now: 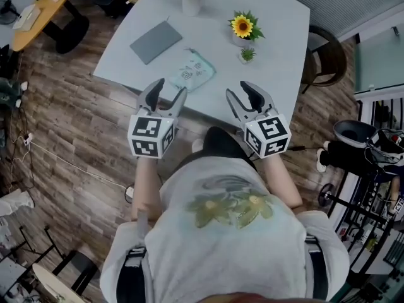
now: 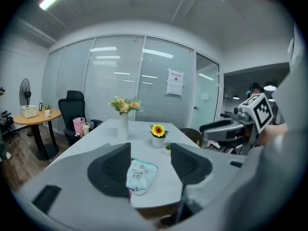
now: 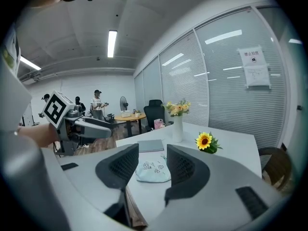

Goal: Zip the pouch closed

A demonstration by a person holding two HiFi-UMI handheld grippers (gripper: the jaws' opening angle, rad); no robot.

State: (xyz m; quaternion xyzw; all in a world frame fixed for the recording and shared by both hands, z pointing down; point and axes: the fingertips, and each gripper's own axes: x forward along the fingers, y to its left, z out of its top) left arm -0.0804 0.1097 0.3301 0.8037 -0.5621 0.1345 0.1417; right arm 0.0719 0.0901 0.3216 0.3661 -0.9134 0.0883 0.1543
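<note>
Right now both my grippers are held up at the near edge of the pale grey table [image 1: 284,55], short of the mint-green fabric pouch with small printed drawings [image 1: 192,72], which lies flat on the tabletop near that edge. My left gripper [image 1: 169,88] has its jaws spread with nothing between them, and my right gripper [image 1: 241,90] is spread and empty too. Beyond the pouch lie a flat grey notebook [image 1: 156,41] and a potted sunflower [image 1: 242,27].
</note>
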